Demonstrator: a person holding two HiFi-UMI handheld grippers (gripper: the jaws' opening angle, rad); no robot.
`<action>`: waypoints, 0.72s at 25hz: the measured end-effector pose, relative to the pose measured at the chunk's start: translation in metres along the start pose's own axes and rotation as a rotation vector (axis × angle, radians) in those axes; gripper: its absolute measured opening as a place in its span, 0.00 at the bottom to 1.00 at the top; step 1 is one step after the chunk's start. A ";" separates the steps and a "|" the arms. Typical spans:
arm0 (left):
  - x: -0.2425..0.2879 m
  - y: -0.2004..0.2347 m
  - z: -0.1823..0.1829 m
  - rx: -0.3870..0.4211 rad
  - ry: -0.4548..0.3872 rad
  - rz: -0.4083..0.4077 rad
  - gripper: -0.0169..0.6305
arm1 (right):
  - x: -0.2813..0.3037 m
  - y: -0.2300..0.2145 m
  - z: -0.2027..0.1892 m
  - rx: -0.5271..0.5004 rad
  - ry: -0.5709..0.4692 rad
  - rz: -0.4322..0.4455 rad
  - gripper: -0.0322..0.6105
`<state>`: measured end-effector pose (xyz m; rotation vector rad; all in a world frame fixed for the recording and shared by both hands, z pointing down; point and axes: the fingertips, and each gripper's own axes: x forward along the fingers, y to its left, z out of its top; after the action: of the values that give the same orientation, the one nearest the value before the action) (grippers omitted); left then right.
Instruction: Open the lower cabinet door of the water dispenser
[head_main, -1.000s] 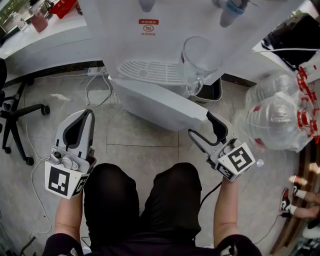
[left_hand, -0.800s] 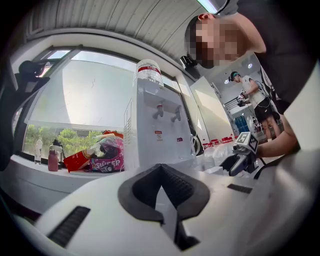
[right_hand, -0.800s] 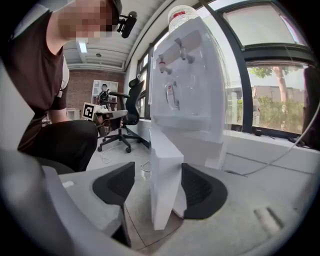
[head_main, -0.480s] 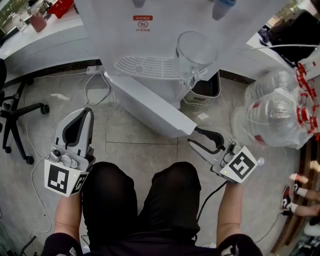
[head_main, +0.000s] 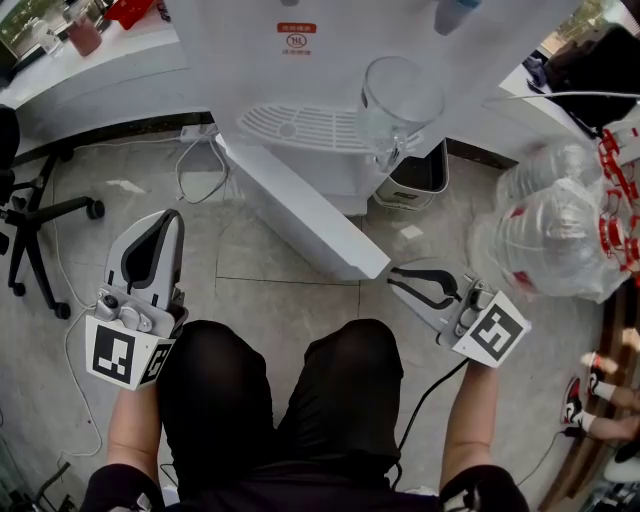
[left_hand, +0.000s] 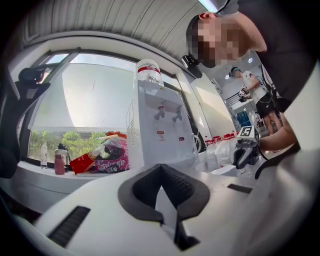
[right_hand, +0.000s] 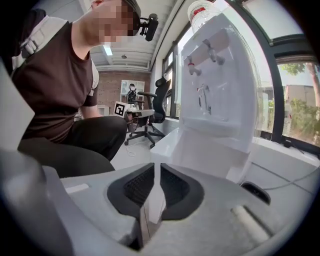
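Note:
The white water dispenser (head_main: 330, 60) stands ahead of me. Its lower cabinet door (head_main: 300, 210) is swung out over the floor, with its free edge toward my right knee. My right gripper (head_main: 395, 277) hangs just right of that edge, clear of the door. Its jaws have just been closing and stand a narrow slit apart, with nothing between them. In the right gripper view the open door (right_hand: 200, 150) lies beyond the pads. My left gripper (head_main: 168, 222) hovers over the floor to the left of the door, shut and empty. The left gripper view shows the dispenser (left_hand: 160, 130) from the side.
A clear glass jug (head_main: 400, 105) sits on the drip tray (head_main: 290, 130). A dark bin (head_main: 425, 180) stands beside the dispenser. Wrapped water bottles (head_main: 550, 235) lie at the right. An office chair (head_main: 40, 215) and a floor cable (head_main: 200, 175) are at the left.
My right gripper has let go of the door's free edge and drawn away to the right, its jaws narrowing. The left gripper has kept still.

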<state>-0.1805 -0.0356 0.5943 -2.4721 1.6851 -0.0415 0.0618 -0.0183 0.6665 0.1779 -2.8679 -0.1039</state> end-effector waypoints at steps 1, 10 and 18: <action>-0.003 0.002 0.000 0.007 0.004 0.010 0.04 | 0.000 -0.003 -0.001 -0.016 0.008 -0.010 0.06; -0.022 0.020 0.000 0.029 0.019 0.080 0.04 | 0.025 -0.019 0.011 -0.071 -0.039 -0.039 0.05; -0.022 0.025 0.003 0.045 0.008 0.088 0.04 | 0.050 0.013 0.005 -0.053 0.067 0.167 0.05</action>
<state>-0.2112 -0.0233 0.5893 -2.3666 1.7741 -0.0785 0.0110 -0.0121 0.6754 -0.0671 -2.7960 -0.1379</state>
